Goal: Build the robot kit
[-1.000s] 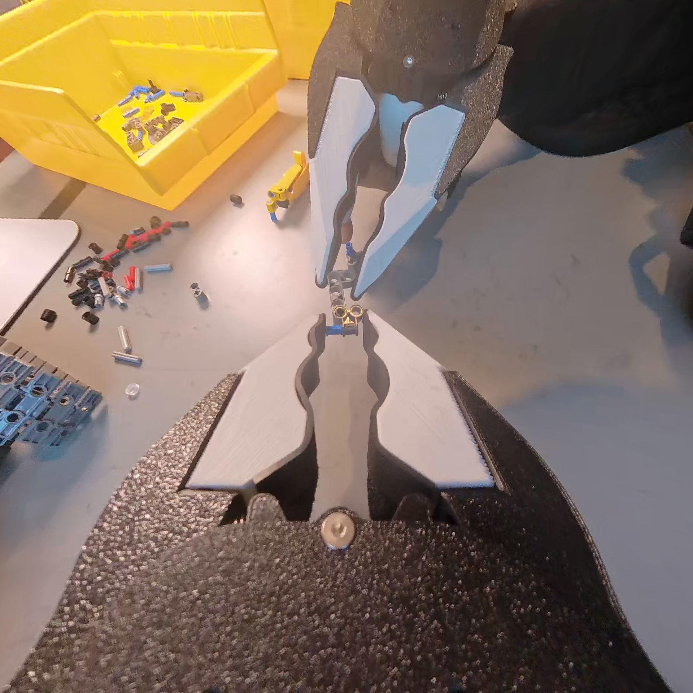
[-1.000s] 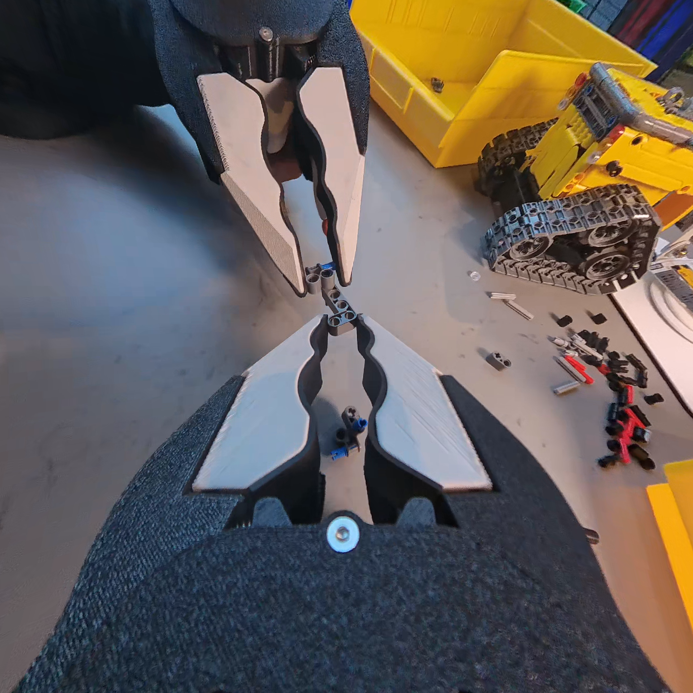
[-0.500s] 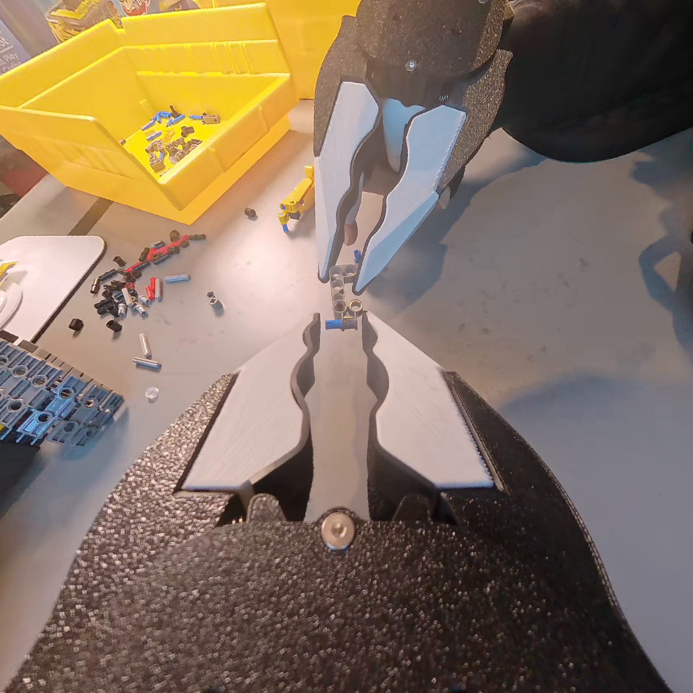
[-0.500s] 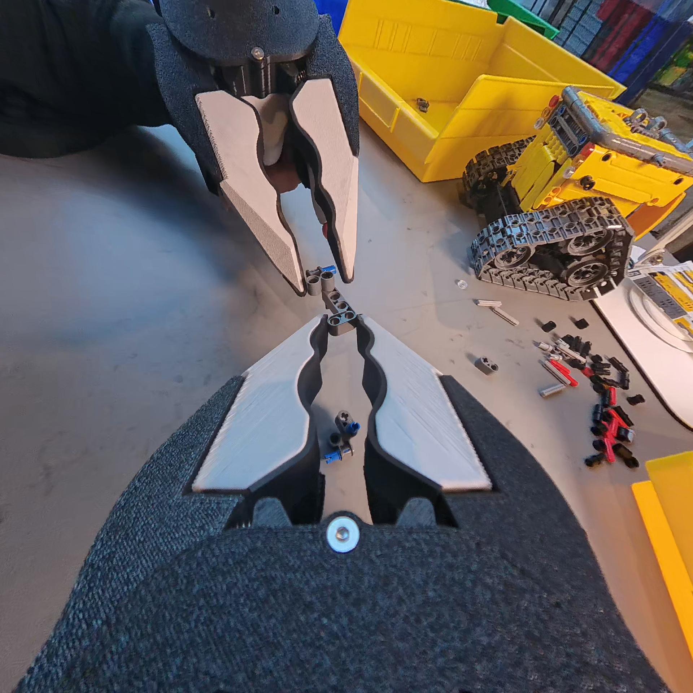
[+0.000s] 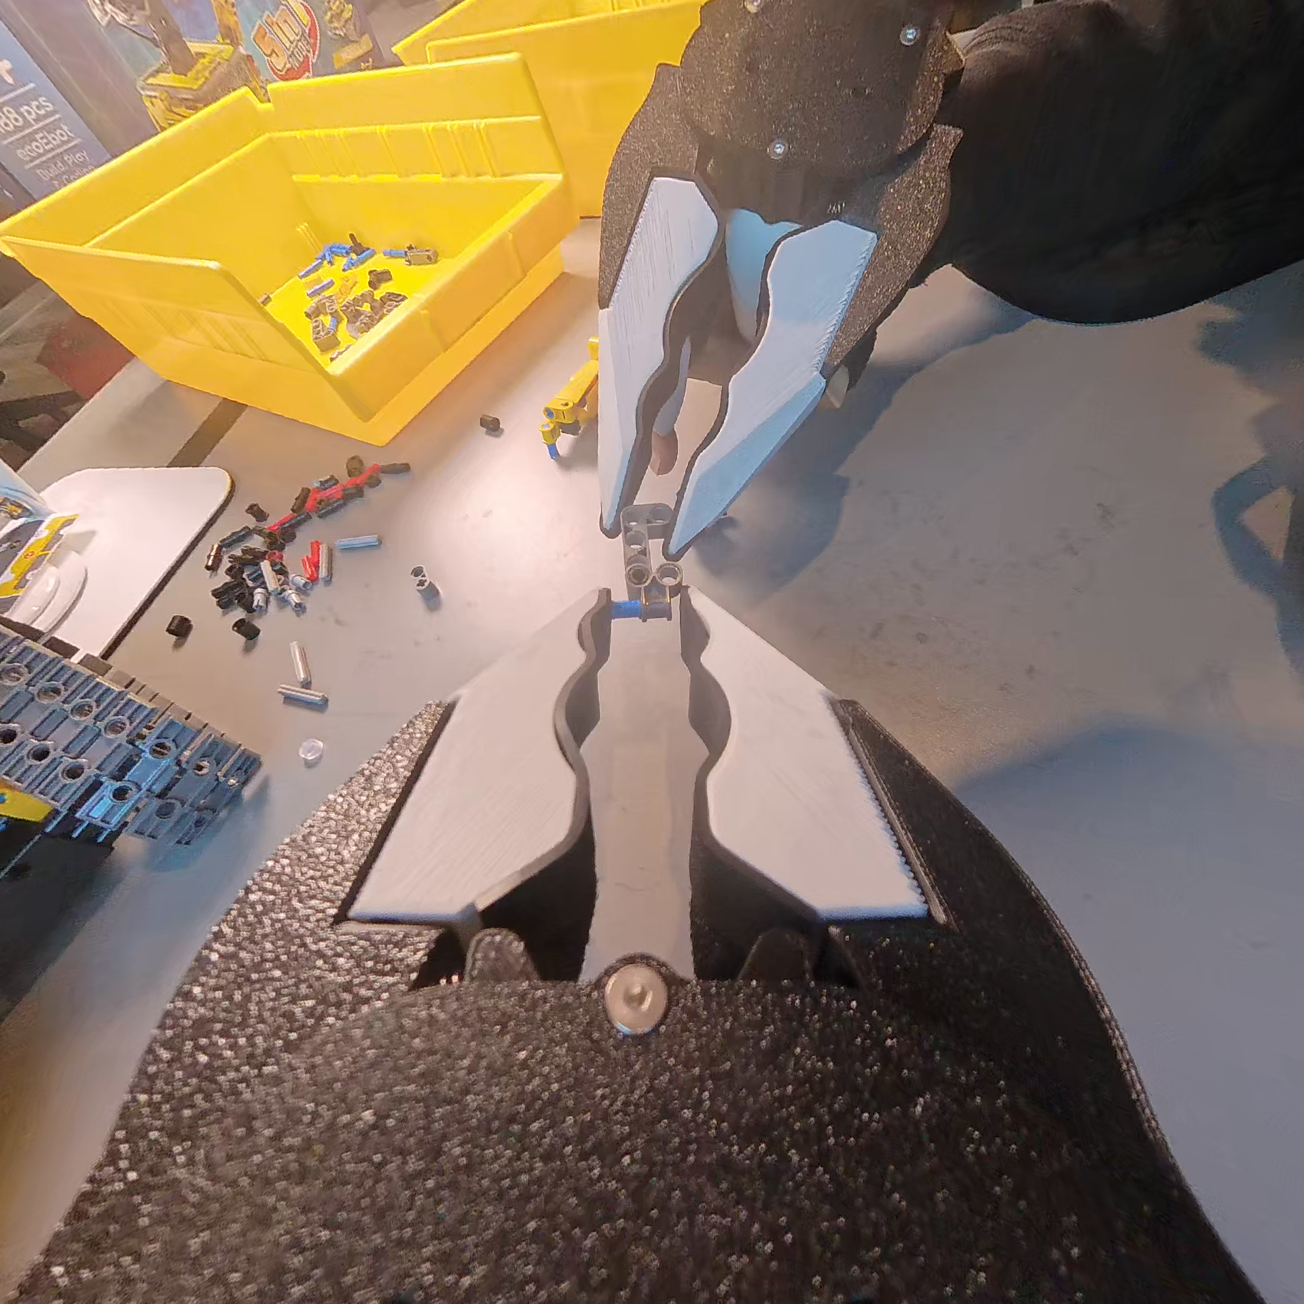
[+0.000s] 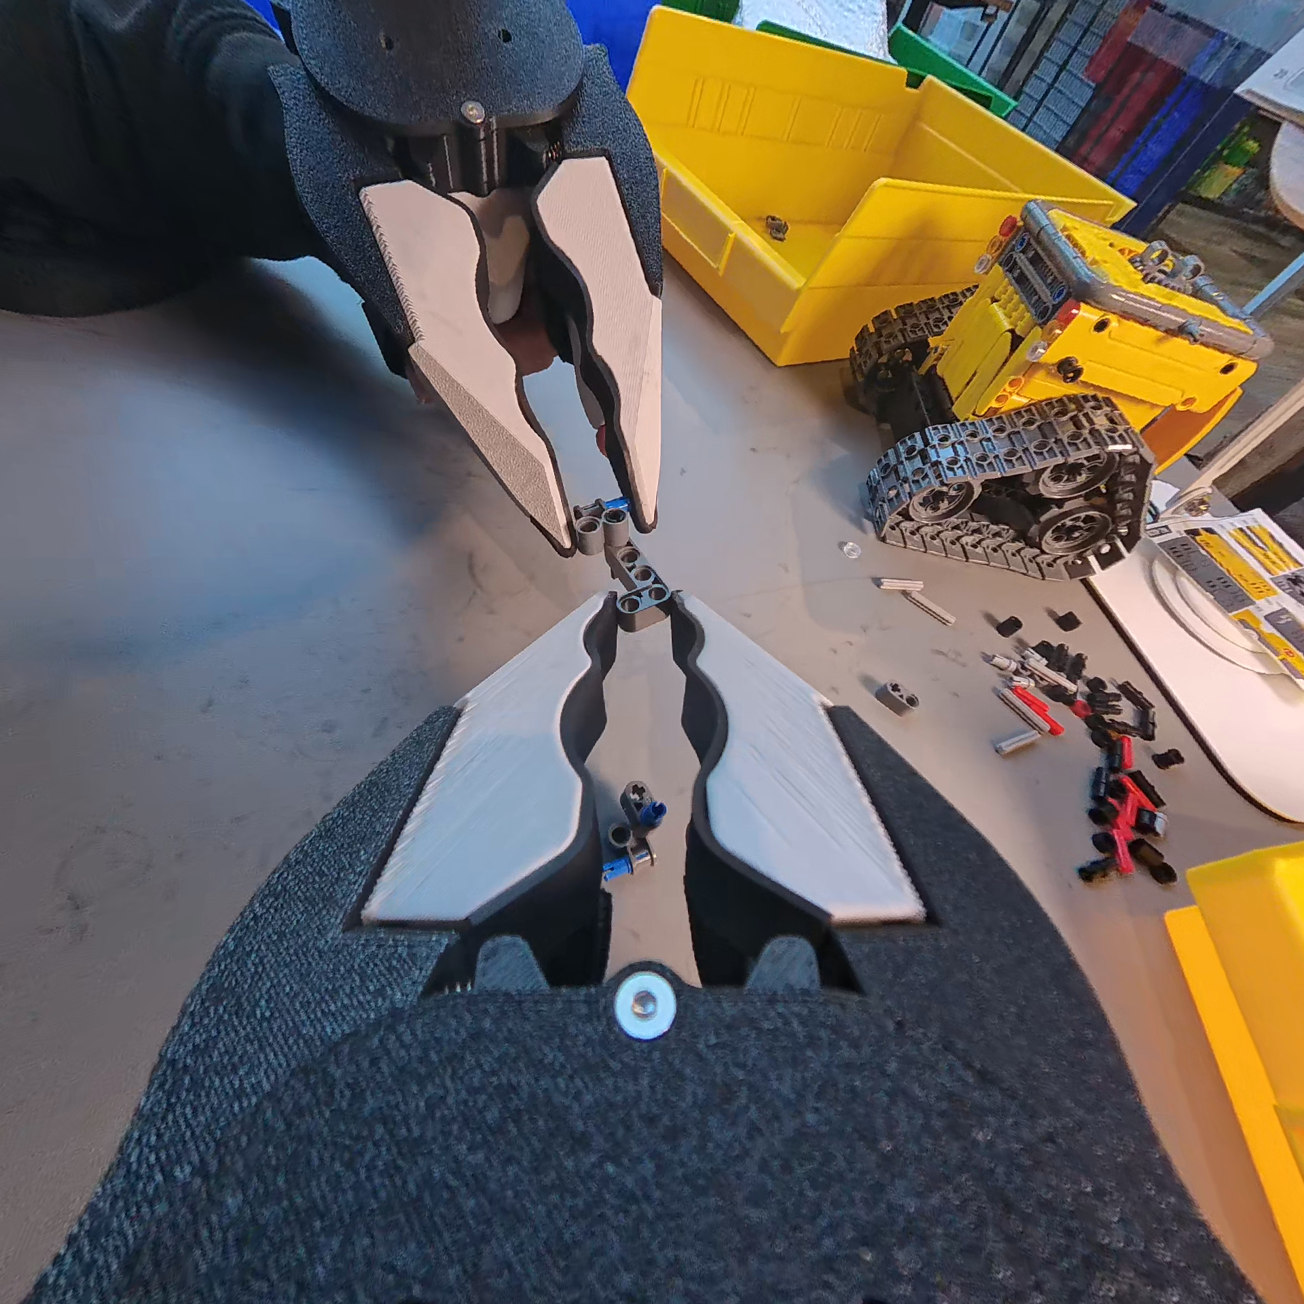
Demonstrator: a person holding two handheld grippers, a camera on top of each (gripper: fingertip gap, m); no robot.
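Grey table [image 5: 1058,635]; yellow bin [image 5: 212,282] holds small parts [image 5: 353,296]; both fingers pinch grey beam assembly [image 5: 646,557].

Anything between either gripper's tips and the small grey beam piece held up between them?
Nothing visible. The left gripper is closed on the grey beam assembly at its blue-pin end, and the right gripper pinches the opposite end. The assembly hangs above the table, apart from the loose pins.

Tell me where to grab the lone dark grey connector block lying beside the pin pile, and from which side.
Probably pinch the dark grey connector block across its two long flat sides, coming straight down from above: it lies flat on the table, clear of the pin pile, and its holed end looks less grippable.
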